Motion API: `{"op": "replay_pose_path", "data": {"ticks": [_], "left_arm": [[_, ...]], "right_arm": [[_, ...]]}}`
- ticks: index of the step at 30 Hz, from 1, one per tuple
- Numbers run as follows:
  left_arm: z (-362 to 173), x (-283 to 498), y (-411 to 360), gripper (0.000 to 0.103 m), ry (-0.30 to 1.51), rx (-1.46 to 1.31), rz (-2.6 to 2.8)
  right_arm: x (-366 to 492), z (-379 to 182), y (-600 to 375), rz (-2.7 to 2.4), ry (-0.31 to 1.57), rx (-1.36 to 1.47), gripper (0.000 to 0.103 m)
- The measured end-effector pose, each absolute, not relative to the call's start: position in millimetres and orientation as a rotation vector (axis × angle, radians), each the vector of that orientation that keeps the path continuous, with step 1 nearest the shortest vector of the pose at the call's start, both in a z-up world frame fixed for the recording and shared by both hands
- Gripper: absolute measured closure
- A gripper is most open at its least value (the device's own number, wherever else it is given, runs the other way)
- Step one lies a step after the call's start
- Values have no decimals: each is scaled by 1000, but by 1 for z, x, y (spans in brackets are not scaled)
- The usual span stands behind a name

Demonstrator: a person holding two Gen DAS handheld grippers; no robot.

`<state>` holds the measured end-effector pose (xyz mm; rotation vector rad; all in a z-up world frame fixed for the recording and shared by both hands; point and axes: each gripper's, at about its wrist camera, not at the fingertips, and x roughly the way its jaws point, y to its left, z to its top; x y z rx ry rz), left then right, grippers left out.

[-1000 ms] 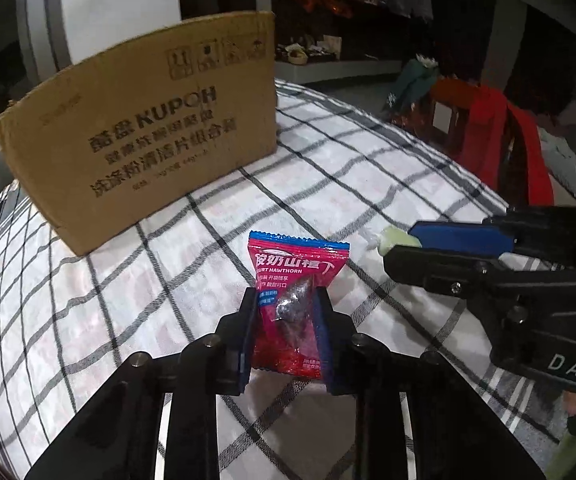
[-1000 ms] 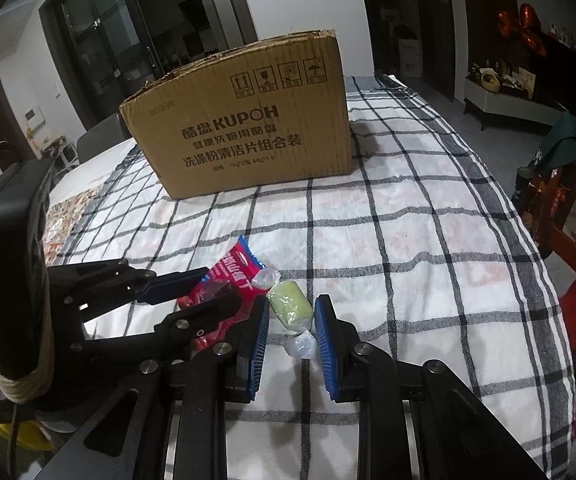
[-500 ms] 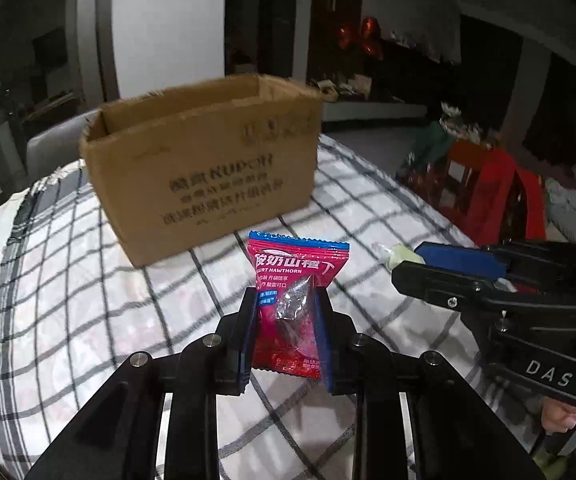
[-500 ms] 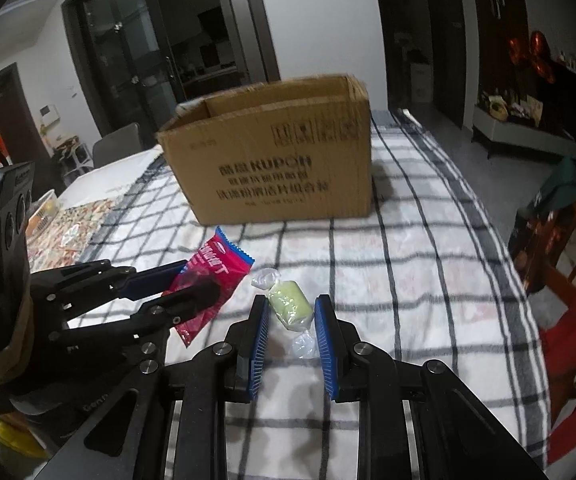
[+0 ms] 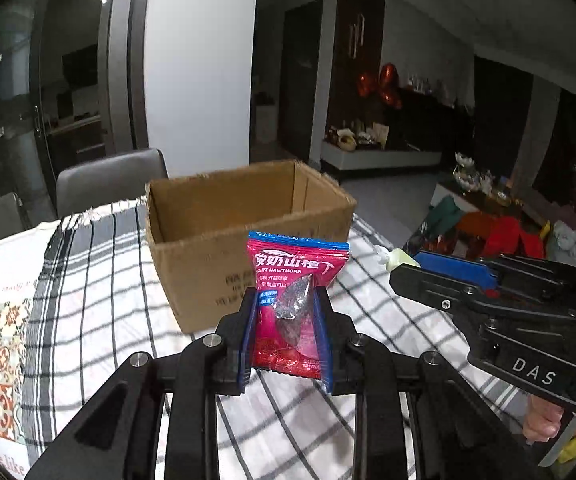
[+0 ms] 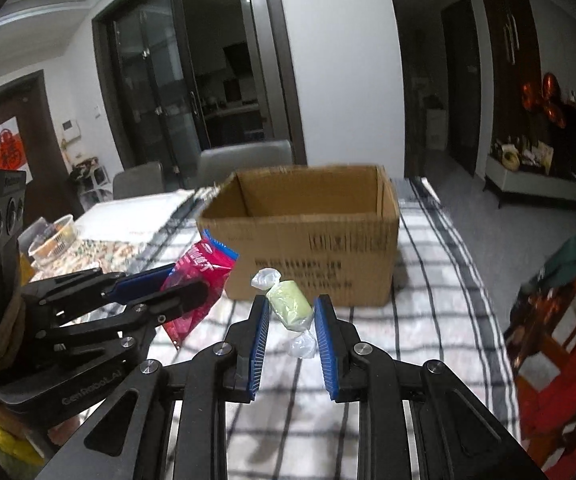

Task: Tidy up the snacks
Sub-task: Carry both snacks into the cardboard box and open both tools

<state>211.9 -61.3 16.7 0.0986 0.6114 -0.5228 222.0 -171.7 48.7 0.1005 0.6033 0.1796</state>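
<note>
Left gripper point(image 5: 285, 316) pinches the red hawthorn packet point(image 5: 296, 280) upright between its fingers. Right gripper point(image 6: 291, 320) clamps the green candy point(image 6: 290, 304). Both sit raised, open cardboard box point(image 6: 312, 240) just beyond the fingertips, presumably for dropping in.

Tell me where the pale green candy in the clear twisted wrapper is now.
The pale green candy is held between the right gripper fingers, above the checked tablecloth, just before the open cardboard box.
</note>
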Motion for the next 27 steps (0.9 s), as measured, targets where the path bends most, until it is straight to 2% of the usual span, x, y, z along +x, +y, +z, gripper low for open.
{"op": "replay_pose_path", "data": {"ticks": [15,27], "left_arm": [[59,267,-59,77,540,97,-475],[57,334,-66,76,604,82,-431]], "right_arm": [[275,90,-171,223,504,59,78],[342,83,-179,245,574,55,78]]}}
